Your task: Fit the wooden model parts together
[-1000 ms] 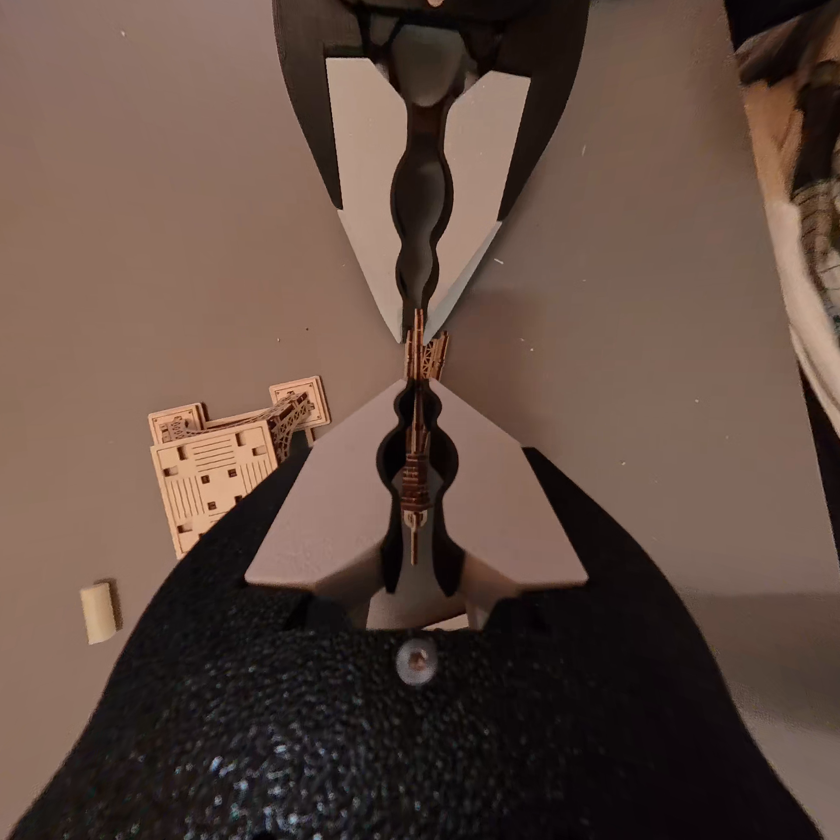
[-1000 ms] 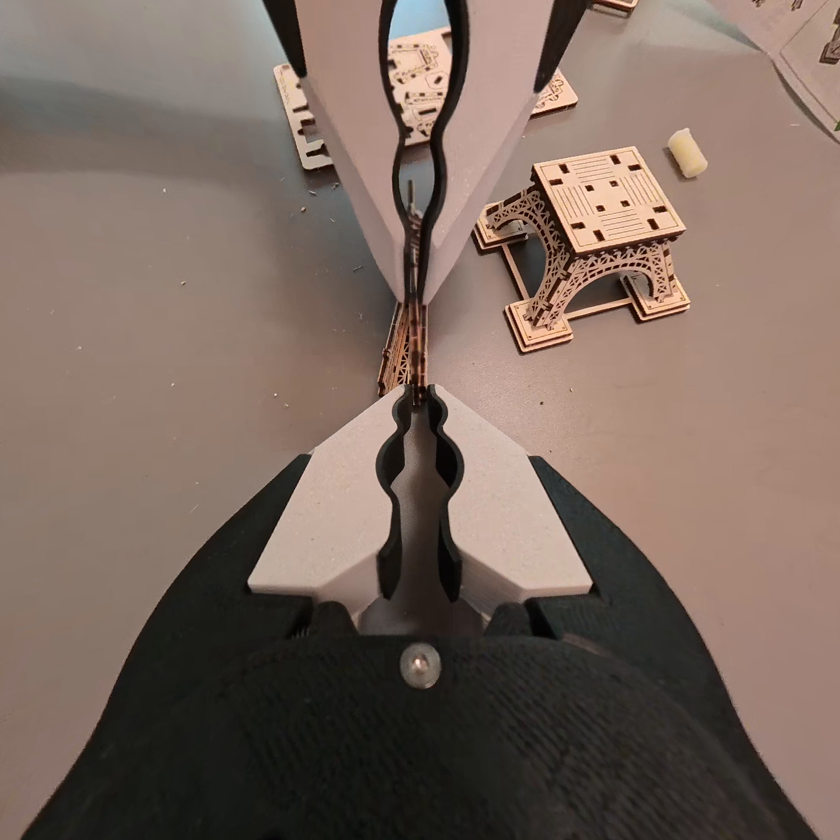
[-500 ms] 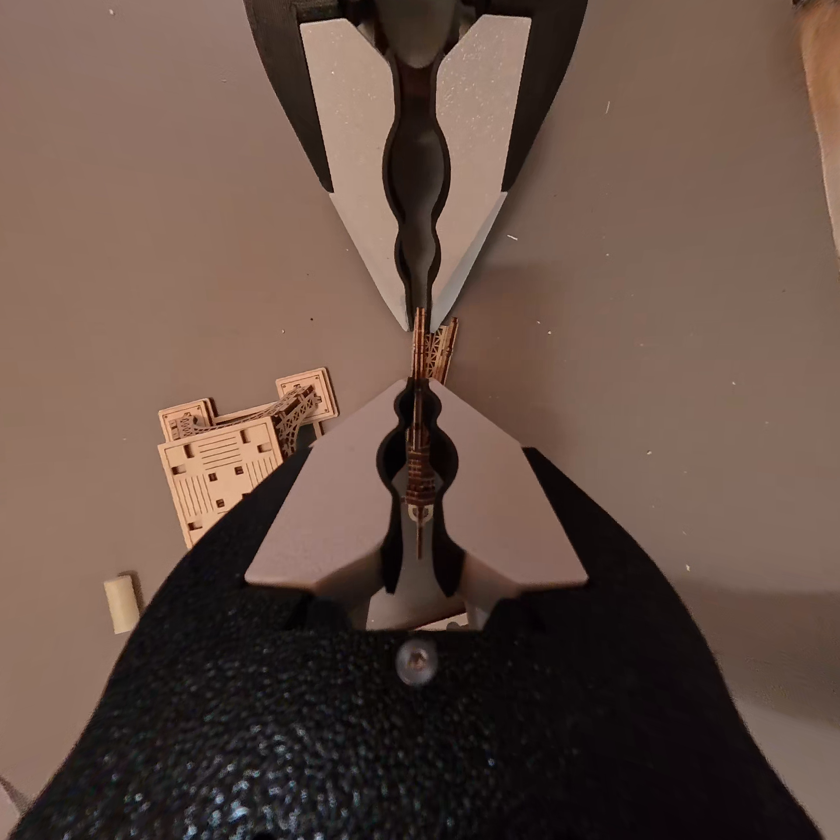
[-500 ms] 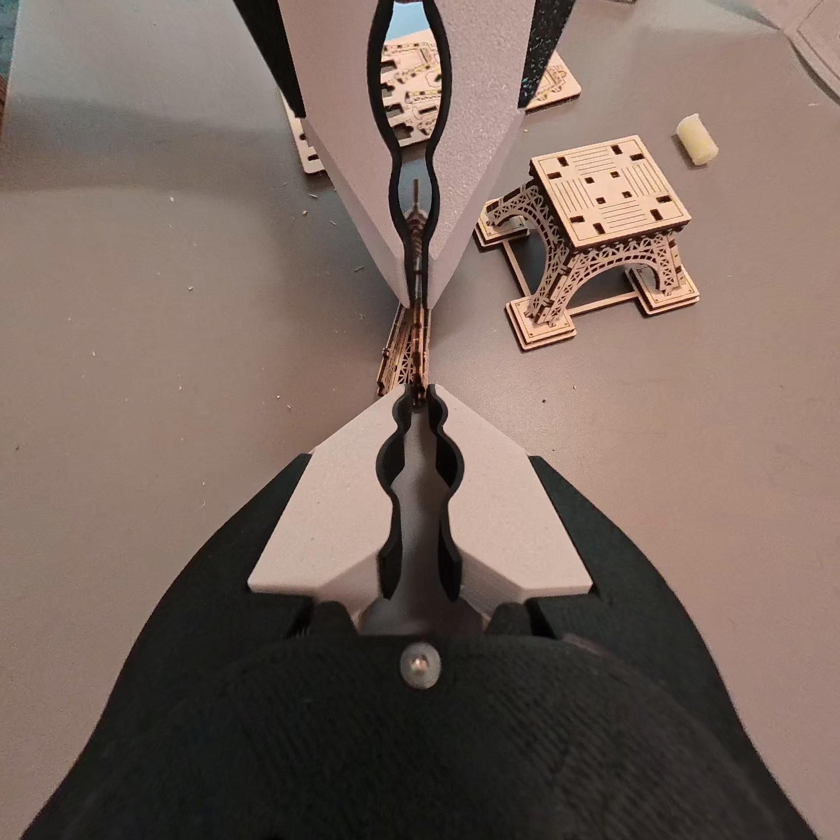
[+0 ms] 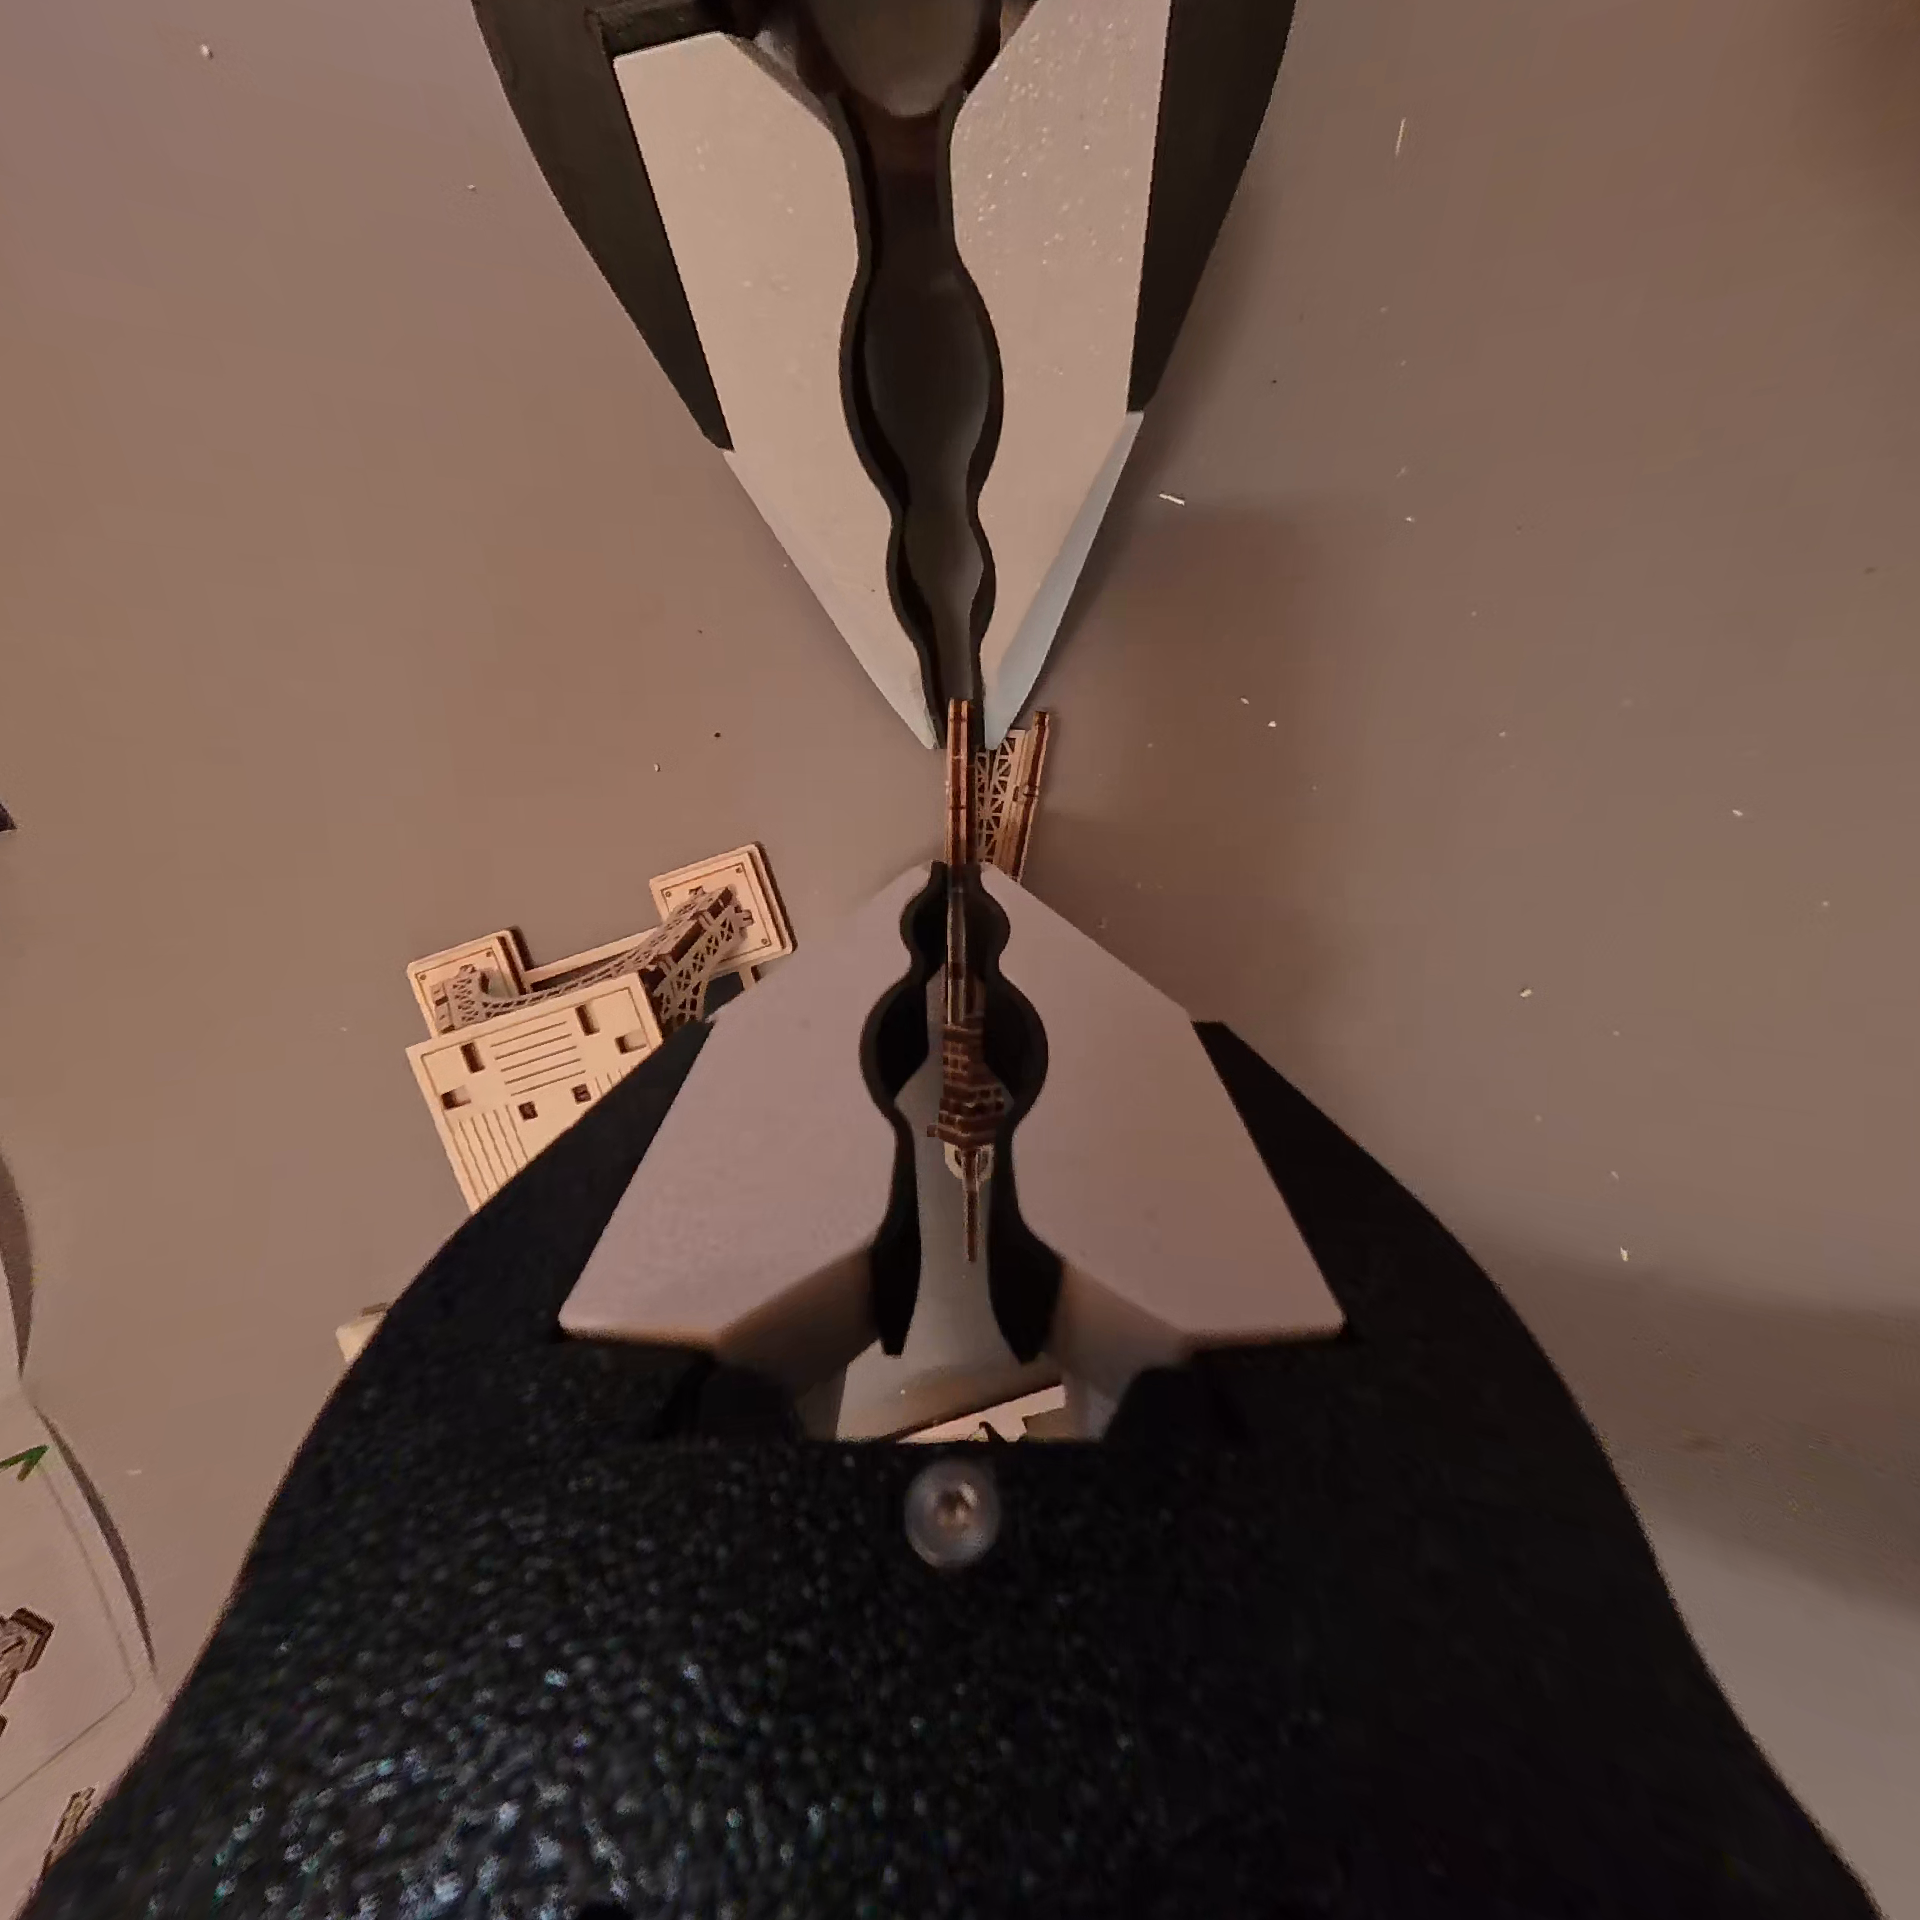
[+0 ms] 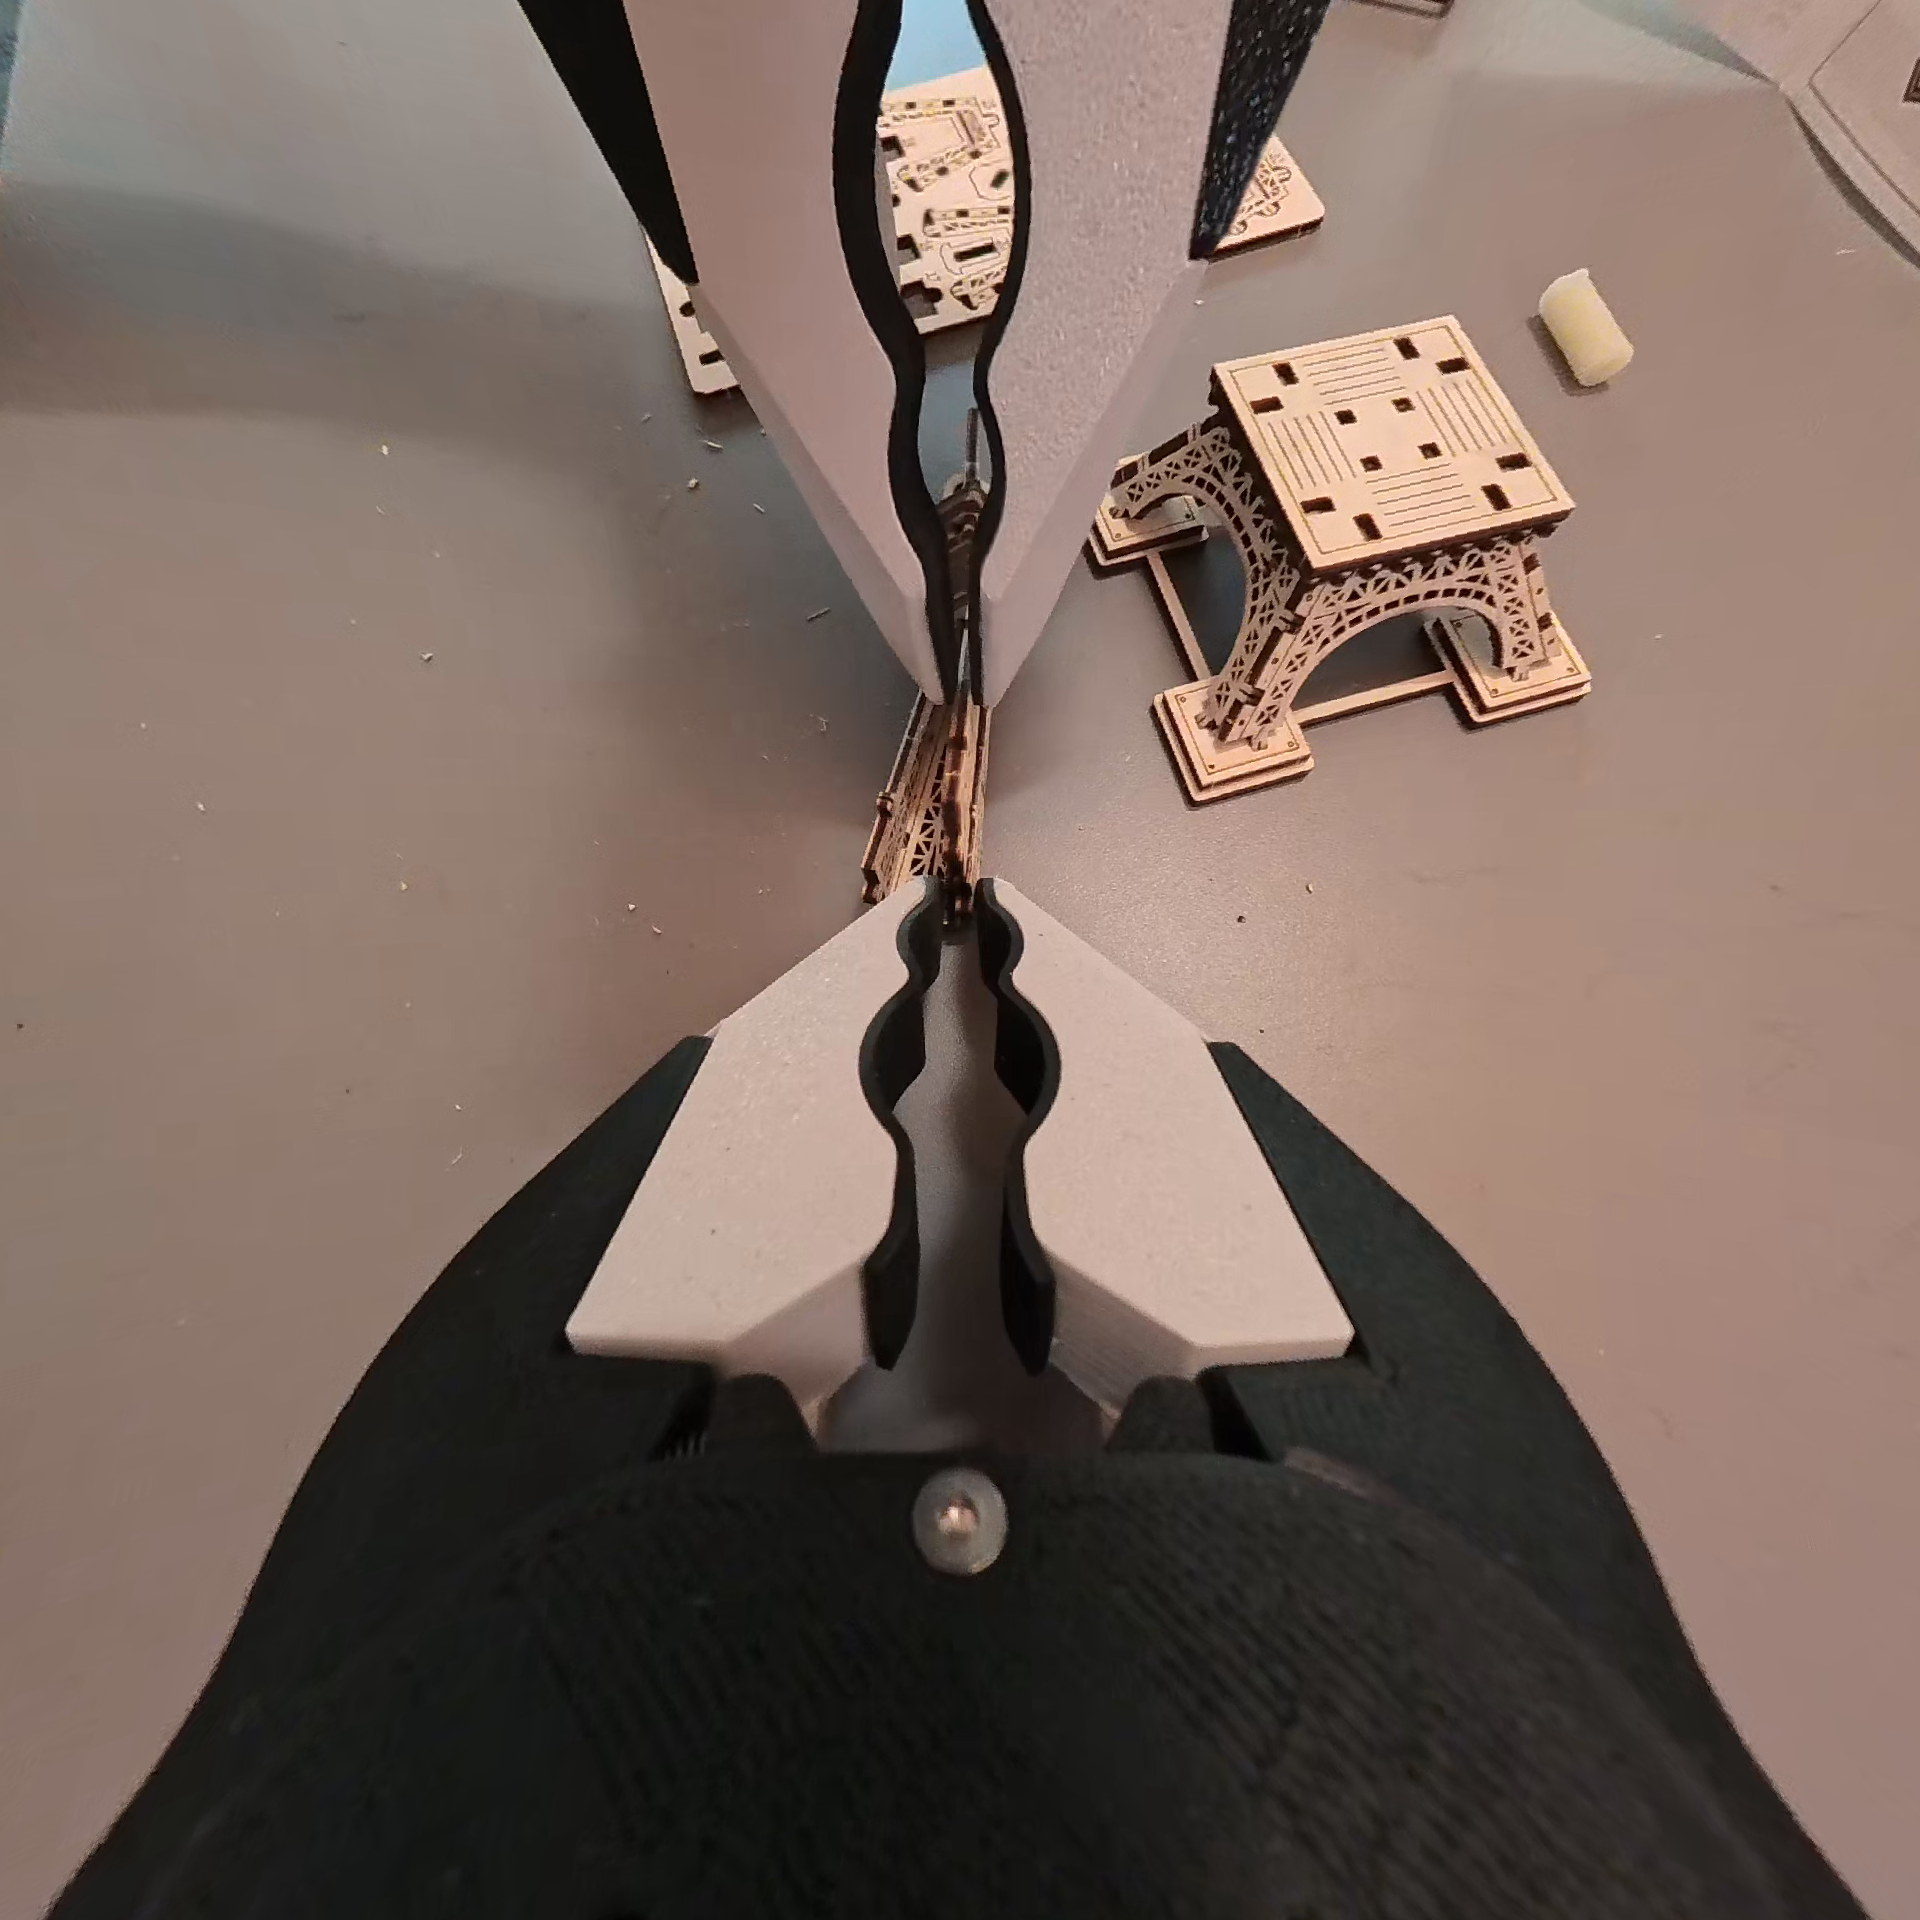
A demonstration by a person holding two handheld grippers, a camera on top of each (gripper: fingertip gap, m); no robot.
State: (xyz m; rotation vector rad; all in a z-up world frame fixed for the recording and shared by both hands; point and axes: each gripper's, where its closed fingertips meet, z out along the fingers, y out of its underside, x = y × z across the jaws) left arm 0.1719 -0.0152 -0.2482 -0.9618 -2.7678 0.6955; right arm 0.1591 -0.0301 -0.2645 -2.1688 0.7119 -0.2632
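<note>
My left gripper (image 5: 961, 873) is shut on a slim wooden tower spire (image 5: 964, 1091), whose tip runs back between its fingers. My right gripper (image 6: 951, 896) faces it tip to tip and is shut on the wider lattice end (image 6: 928, 800) of the same piece or a joined part; I cannot tell which. The lattice end shows in the left wrist view (image 5: 995, 800) between both sets of tips. The right gripper (image 5: 961, 717) enters that view from the top. The left gripper (image 6: 961, 686) enters the right wrist view from the top. Both hold the wood above the grey table.
The assembled wooden tower base (image 6: 1351, 540) stands on the table right of the grippers and shows partly in the left wrist view (image 5: 540, 1049). A cut-out wooden sheet (image 6: 1273, 203) lies behind. A cream cylinder (image 6: 1584, 327) and paper sheets (image 6: 1860, 114) lie at the far right. My two grippers' fingertips are within a few centimetres of each other. From the left gripper's tips to the cream cylinder (image 6: 1584, 327) is close to 15 centimeters.
Both grippers stay shut on the tower piece and have shifted slightly together. The cream cylinder has passed out of the left wrist view and a paper sheet has come into its lower left.
</note>
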